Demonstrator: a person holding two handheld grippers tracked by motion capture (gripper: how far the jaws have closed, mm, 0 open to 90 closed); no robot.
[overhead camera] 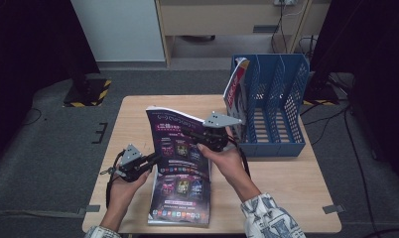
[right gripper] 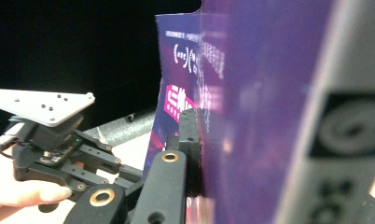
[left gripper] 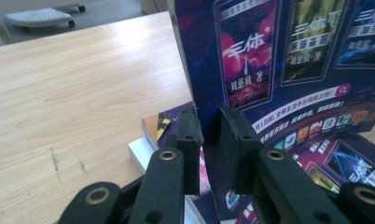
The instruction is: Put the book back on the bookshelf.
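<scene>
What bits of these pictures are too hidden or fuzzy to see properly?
- Right gripper, right gripper view: one jaw is hidden behind the blurred purple magazine.
- Magazine's small print, high view: too small to read.
- Lower magazines, left gripper view: mostly covered by the raised one and the jaws of the left gripper.
- Red magazine in the blue rack: the rack's wall covers most of it.

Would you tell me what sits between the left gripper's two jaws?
The purple magazine's raised edge, pinched by the left gripper, seen in the left gripper view.
</scene>
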